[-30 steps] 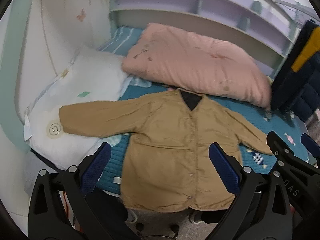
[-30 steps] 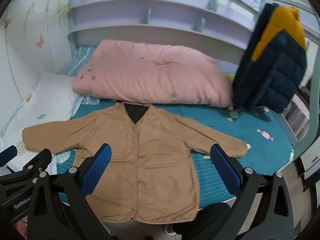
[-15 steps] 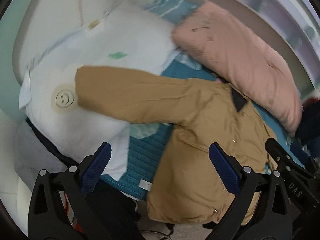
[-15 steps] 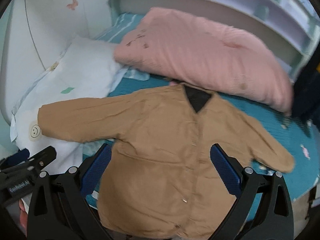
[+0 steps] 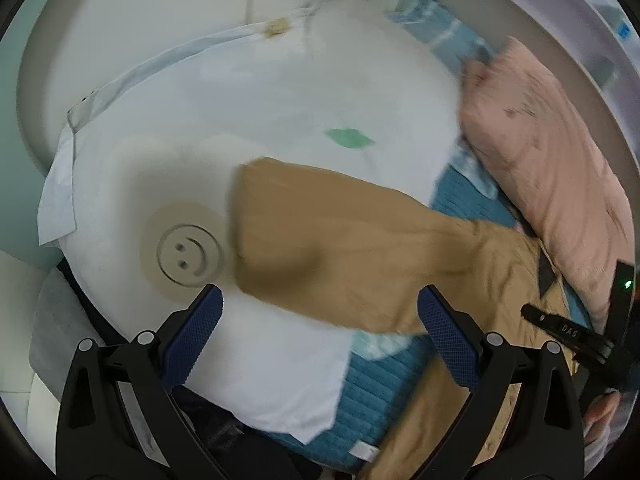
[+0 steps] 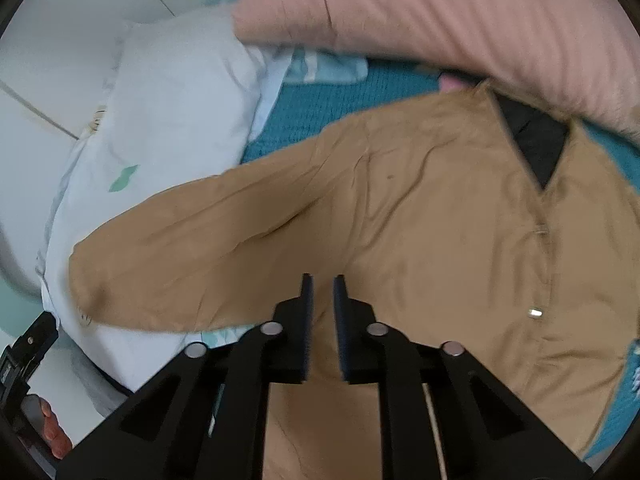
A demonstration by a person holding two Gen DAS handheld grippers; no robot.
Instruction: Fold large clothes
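Left wrist view shows the tan jacket [image 5: 360, 248] spread front-up on the bed, its one sleeve [image 5: 304, 232] stretched out to the left so that the cuff lies on the white pillow [image 5: 240, 120], just beside a printed smiley face [image 5: 188, 254]. Laid flat and buttoned like this, the garment looks ready for a first fold, and that outstretched sleeve is the likely part to bring in. The left hand-held gripper [image 5: 318, 322] hangs above the cuff end with its blue-padded fingers [image 5: 192, 330] spread wide and nothing between them.

From the right wrist view, the right hand-held gripper [image 6: 322, 300] hovers over the jacket near the armpit, where sleeve meets body; its jaws are drawn almost together with only a narrow slit, and no cloth is caught in them. Whether it touches the fabric I cannot tell. My guess is it means to pin or pinch the fold line while the other takes the cuff.

Under the jacket runs a teal quilted bed cover [image 6: 320, 108]. A pink quilt [image 6: 440, 20] is bunched along the far side, touching the black-lined collar [image 6: 532, 140]. Beyond the pillow stands a pale wall [image 5: 160, 8]; both pictures are blurred.
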